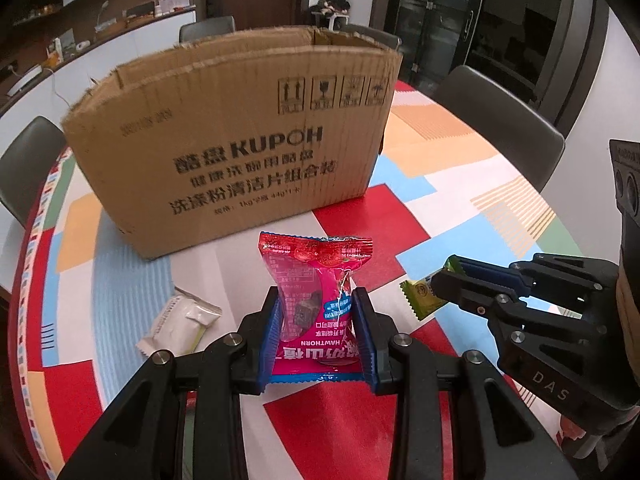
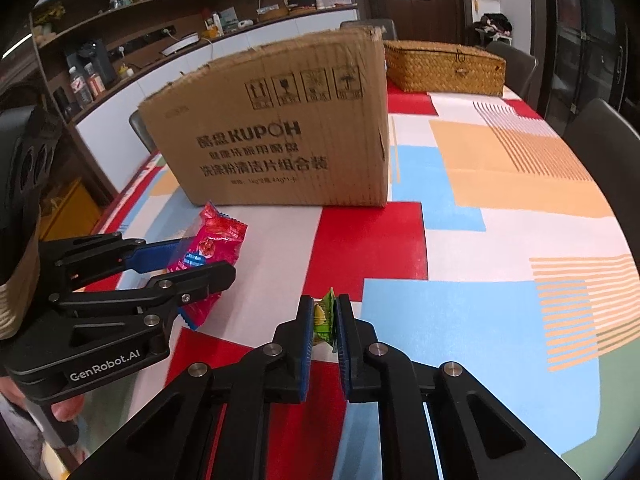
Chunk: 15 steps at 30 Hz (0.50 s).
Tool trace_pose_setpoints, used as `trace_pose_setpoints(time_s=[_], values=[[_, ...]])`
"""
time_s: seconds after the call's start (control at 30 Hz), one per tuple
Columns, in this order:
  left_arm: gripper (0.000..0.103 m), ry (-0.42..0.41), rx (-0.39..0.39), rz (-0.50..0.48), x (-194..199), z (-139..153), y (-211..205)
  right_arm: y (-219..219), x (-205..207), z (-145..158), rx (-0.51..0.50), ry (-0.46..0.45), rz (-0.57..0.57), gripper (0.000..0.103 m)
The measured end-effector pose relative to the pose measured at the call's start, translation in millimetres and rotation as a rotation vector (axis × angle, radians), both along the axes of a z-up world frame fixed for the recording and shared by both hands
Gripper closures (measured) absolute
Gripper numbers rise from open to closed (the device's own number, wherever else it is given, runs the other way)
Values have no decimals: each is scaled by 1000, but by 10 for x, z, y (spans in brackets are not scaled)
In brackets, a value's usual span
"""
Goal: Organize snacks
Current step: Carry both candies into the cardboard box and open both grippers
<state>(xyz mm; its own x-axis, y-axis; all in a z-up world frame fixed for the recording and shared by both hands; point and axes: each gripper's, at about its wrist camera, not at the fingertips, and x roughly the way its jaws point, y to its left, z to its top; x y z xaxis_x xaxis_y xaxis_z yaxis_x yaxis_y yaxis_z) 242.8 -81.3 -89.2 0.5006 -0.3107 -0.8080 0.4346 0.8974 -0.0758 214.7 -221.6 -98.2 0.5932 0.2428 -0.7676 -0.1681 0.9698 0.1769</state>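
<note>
My left gripper (image 1: 318,304) is shut on a red hawthorn snack packet (image 1: 316,276), held above the table with its top edge pointing toward the box. In the right wrist view the same left gripper (image 2: 192,258) holds the red packet (image 2: 212,244) at the left. My right gripper (image 2: 323,312) is shut on a small green and yellow snack packet (image 2: 324,318), pinched edge-on between the blue pads. From the left wrist view the right gripper (image 1: 444,276) shows at the right with the green packet (image 1: 420,294) sticking out. An open cardboard box (image 1: 240,140) stands behind both.
A white snack packet (image 1: 180,320) lies on the colourful tablecloth (image 1: 460,200) to the left of my left gripper. A woven basket (image 2: 444,66) sits beyond the box at the far right. Dark chairs (image 1: 500,120) ring the table. A counter runs along the back wall.
</note>
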Motion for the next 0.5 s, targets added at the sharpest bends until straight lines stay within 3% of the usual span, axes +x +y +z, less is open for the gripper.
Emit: trace_pose_setpoints(time_s=[0.5], values=[[69, -148, -45, 40, -160, 708, 216, 123, -94, 587, -1, -142, 6, 91]])
